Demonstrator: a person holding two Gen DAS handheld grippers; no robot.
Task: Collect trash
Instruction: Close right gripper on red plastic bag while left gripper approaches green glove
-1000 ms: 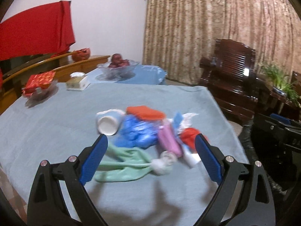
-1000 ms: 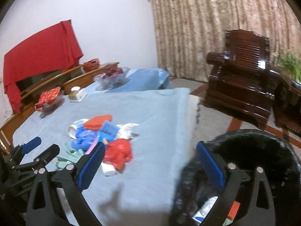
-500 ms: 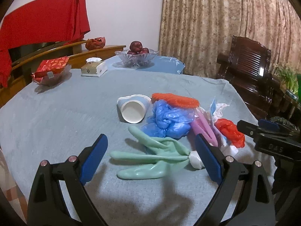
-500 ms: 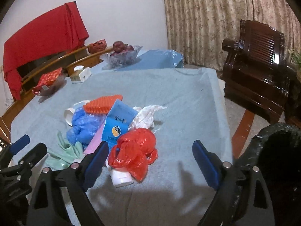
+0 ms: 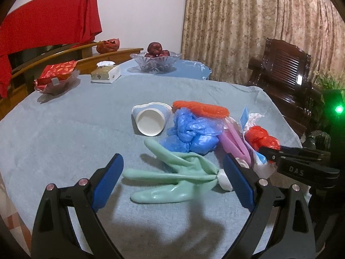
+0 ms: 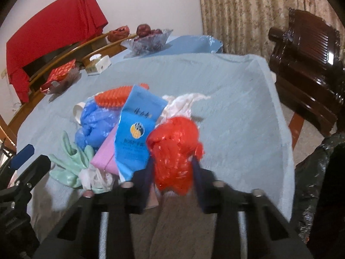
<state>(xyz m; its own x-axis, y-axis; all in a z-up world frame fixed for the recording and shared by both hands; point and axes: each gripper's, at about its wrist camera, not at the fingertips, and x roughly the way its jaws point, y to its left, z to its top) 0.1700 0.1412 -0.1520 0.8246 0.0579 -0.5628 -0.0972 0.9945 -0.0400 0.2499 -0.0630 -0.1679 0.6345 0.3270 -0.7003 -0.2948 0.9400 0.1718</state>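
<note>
The left gripper (image 5: 172, 180) hangs spread wide over the green rubber glove (image 5: 172, 177), gripping nothing. At three o'clock of the glove, the right gripper (image 6: 172, 172) has its fingers pinched against the crumpled red plastic bag (image 6: 174, 151) at the pile's near edge. This looks like the grasping step; next comes lifting the bag toward the black bin bag (image 6: 312, 183) at four o'clock.

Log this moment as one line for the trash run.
task: collect trash | right gripper: closed on red plastic bag | left gripper: open, above green glove | black bin bag: at right
</note>
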